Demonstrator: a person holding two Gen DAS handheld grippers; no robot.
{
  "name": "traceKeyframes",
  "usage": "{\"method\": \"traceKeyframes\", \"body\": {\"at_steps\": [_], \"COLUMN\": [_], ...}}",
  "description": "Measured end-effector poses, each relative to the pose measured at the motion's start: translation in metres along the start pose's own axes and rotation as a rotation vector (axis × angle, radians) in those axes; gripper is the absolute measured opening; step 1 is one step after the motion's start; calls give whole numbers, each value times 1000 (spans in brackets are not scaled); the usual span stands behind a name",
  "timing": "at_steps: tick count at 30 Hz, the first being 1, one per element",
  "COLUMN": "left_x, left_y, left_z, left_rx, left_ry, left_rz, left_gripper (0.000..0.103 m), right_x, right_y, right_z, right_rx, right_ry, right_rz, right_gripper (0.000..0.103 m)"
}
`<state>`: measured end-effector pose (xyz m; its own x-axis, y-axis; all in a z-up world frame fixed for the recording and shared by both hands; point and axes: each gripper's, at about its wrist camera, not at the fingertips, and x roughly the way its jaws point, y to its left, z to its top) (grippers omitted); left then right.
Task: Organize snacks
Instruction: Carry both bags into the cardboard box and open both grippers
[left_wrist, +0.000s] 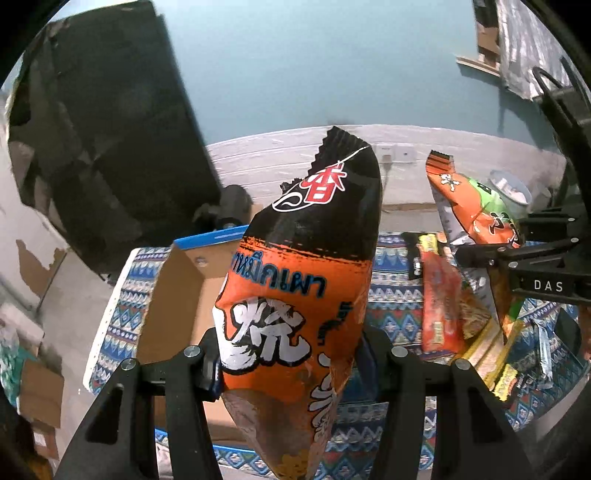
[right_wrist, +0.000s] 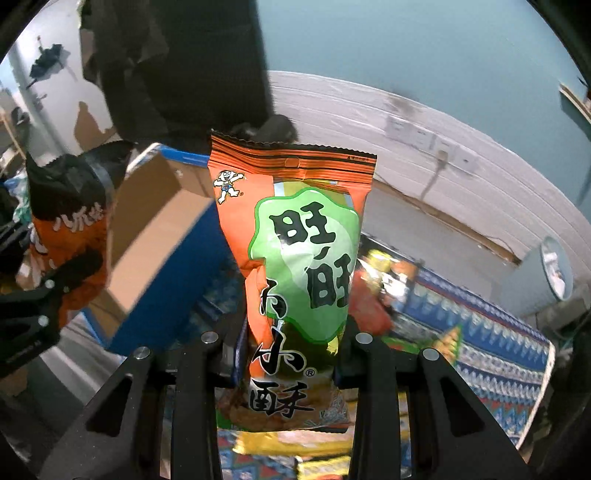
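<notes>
My left gripper (left_wrist: 288, 363) is shut on a black-and-orange snack bag (left_wrist: 299, 280) and holds it upright in the air, above and in front of an open cardboard box (left_wrist: 177, 295) with blue edges. My right gripper (right_wrist: 288, 354) is shut on an orange-and-green snack bag (right_wrist: 299, 258), also held upright above the table. In the left wrist view the right gripper (left_wrist: 517, 266) and its bag (left_wrist: 476, 206) show at the right. In the right wrist view the left gripper's bag (right_wrist: 70, 229) shows at the left, next to the box (right_wrist: 155, 236).
A patterned blue cloth (left_wrist: 391, 295) covers the table. Several loose snack packets (left_wrist: 447, 306) lie on it at the right, also below my right gripper (right_wrist: 295, 443). A grey round container (right_wrist: 543, 277) stands at the far right. A dark cloth-covered shape (left_wrist: 103, 147) rises behind the box.
</notes>
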<state>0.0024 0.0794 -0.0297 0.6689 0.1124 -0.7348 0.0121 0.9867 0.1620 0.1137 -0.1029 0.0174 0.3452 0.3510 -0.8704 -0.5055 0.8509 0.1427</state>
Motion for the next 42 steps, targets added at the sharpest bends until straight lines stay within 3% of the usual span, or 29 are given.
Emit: {"method": "traceKeyframes", "body": {"at_steps": [14,22,29,32,34,36,42], "left_x": [16,38,50,48,51,49,40], "left_y": [71,108,119,118,122,121,116], "left_z": [-27,-43,-47,-47,-49,-49,-45], "left_rx": [-130,-204,-233,-233,-231,-220,-193], "left_ry": [51,97,125,134,137,127,103], "left_rz": [61,80,84,87,93,120,147], "left_gripper": [57,57,57,58,65,77,82], "right_x": [48,80,97,100,99,96,85], "right_y": [97,140,160,162,162,160,149], "right_z": [51,61,64,66,66,66,66], "right_rx": [-97,-148,-166,-149,-144,-144,-112], "right_ry": [27,75,109,116,114,100,81], "right_rz": [102,131,152,170,173,167,159], "right_gripper": [33,33,33,36,57,64,67]}}
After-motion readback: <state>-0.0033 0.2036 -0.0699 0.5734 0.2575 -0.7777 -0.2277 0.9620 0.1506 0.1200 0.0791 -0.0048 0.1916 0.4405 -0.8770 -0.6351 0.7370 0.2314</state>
